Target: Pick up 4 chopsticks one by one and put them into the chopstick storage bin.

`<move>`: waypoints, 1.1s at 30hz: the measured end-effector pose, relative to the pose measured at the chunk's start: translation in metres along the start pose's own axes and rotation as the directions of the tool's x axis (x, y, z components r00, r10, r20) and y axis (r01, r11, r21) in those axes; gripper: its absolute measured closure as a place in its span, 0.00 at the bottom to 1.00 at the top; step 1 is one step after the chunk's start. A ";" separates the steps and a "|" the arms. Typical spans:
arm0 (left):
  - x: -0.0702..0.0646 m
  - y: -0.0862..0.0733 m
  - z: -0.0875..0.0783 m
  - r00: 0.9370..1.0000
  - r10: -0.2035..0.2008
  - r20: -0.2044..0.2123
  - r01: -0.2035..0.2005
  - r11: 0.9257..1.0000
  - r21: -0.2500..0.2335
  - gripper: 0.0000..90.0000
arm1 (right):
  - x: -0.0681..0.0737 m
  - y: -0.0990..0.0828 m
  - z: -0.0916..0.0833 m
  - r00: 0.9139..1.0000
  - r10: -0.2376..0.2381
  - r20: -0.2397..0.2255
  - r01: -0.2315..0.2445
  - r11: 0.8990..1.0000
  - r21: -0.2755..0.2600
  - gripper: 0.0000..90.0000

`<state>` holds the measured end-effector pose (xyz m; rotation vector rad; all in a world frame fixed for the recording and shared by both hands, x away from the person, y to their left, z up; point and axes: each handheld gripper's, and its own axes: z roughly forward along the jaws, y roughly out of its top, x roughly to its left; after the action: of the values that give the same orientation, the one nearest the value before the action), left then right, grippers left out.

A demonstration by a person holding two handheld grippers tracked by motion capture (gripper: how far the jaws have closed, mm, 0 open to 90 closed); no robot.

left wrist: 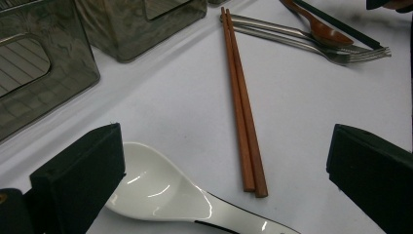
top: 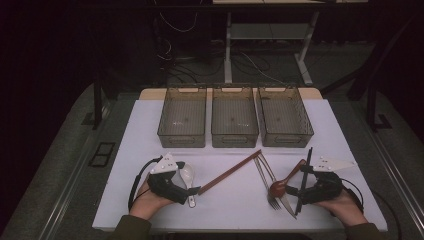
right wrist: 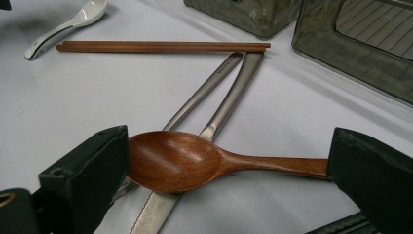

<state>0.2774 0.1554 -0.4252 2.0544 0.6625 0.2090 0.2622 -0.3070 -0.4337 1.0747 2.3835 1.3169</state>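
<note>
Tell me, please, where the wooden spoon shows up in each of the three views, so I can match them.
High view: the wooden spoon lies lower right, across the fork and knife, by the right gripper.
Left gripper view: top right, resting on the fork.
Right gripper view: bottom centre, between the open jaws.
Shared landmark: the brown chopsticks.
</note>
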 end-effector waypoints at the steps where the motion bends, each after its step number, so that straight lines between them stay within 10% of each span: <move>1: 0.000 0.000 0.000 1.000 0.004 -0.001 -0.004 1.000 0.005 0.00 | 0.000 0.000 0.000 1.000 0.003 0.001 -0.003 1.000 -0.001 0.02; 33: 0.001 -0.003 -0.002 1.000 -0.009 -0.005 0.009 1.000 -0.007 0.00 | -0.025 0.010 -0.006 0.985 0.112 0.130 -0.114 0.993 0.011 0.11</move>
<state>0.2768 0.1587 -0.4269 2.0445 0.6737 0.2112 0.2818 -0.3242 -0.4260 1.2769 2.2752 1.2214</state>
